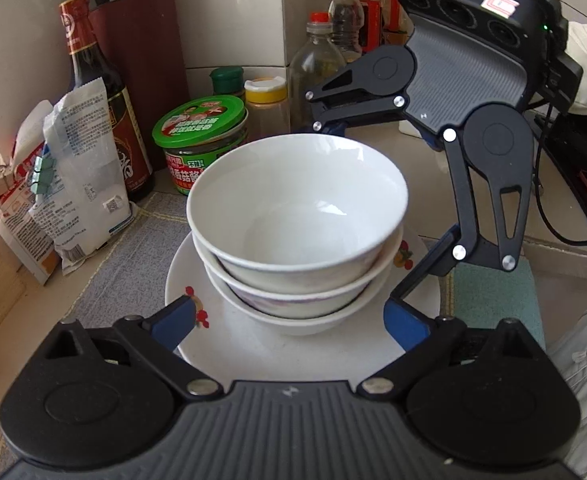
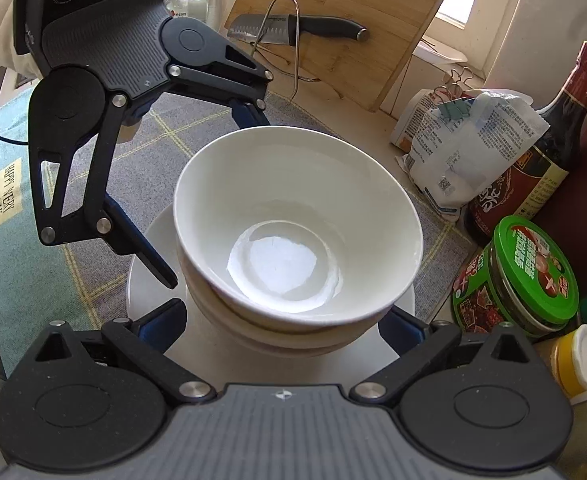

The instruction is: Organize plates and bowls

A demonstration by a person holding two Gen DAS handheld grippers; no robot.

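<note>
In the left wrist view, going from the left edge: clipped food bags (image 1: 73,184) and a dark sauce bottle (image 1: 105,120) stand at the left, then a green-lidded jar (image 1: 201,128). In the centre stands the stack of white bowls (image 1: 297,232), three nested, on a flower-printed plate (image 1: 229,340) that lies on a grey checked mat (image 1: 133,272) on the surface.

The left claw (image 1: 289,320) is spread wide at the bottom of the frame, its blue-tipped fingers (image 1: 173,320) on either side of the lowest bowl and apparently clear of it. The right claw (image 1: 357,208) reaches in from the upper right, likewise spread, one finger behind the rim of the top bowl (image 1: 305,196), the other low beside the plate; neither pinches anything.

In the right wrist view the top bowl sits slightly askew on the one beneath. The plate's rim (image 2: 145,264) shows at the left under the left claw (image 2: 209,196), and the right claw (image 2: 281,320) stands spread about the base of the stack.

The stack looks set down and let go. To finish well, I would draw both claws straight back and upward, keeping them wide so no finger clips a rim; the top bowl is the likeliest to tip. The green jar stands close at the right, so the right claw has little room sideways.
</note>
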